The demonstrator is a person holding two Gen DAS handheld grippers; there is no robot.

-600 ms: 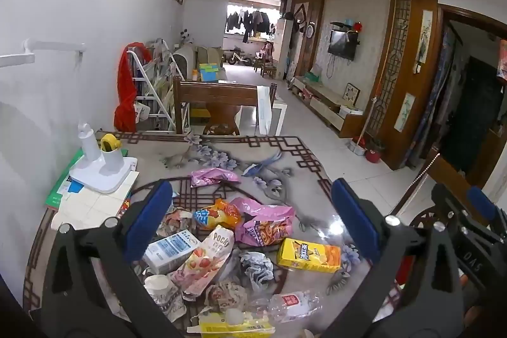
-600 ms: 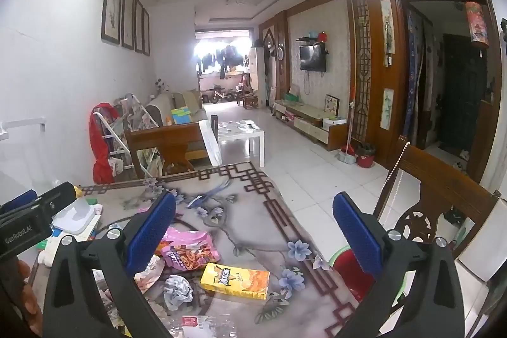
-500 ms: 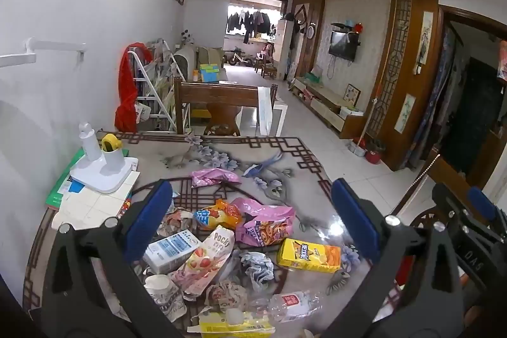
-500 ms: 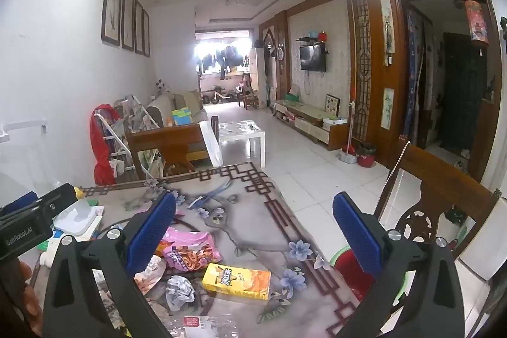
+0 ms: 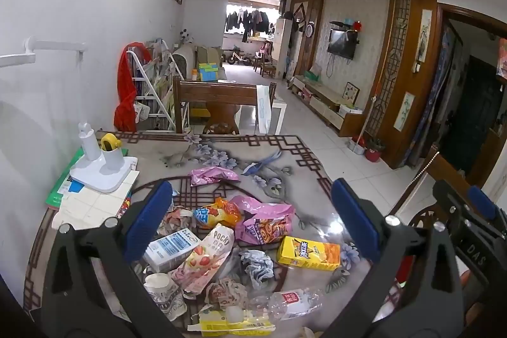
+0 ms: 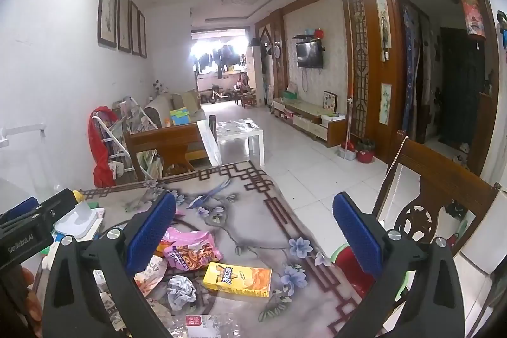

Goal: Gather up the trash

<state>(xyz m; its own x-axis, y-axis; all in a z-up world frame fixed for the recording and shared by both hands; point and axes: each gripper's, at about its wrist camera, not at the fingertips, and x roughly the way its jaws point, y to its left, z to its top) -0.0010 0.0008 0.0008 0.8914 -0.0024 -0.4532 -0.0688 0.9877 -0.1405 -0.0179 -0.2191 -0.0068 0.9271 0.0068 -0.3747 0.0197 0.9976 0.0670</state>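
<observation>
Trash is heaped on the flower-patterned table [image 5: 221, 154]: a yellow snack box [image 5: 309, 252] [image 6: 237, 274], a pink chip bag [image 5: 264, 220] [image 6: 190, 249], a Pocky bag [image 5: 206, 255], a milk carton [image 5: 171, 247], a crumpled paper ball [image 5: 256, 266] [image 6: 180, 290], a clear plastic bottle [image 5: 288, 303], a paper cup [image 5: 163, 287] and a small pink wrapper [image 5: 212, 175]. My left gripper [image 5: 250, 224] hovers above the pile, open and empty. My right gripper [image 6: 253, 230] hangs open over the table's right part, nothing between its blue pads. The right gripper also shows at the left wrist view's right edge.
A white desk lamp base [image 5: 101, 170] sits on papers at the table's left. A wooden chair back [image 6: 443, 198] stands to the right, with a red and green bin [image 6: 348, 265] below the table edge. Another wooden chair [image 5: 221, 97] faces the far end.
The right wrist view has shifted slightly, so the snack box and pink bag sit a little further right. The left view is unchanged.
</observation>
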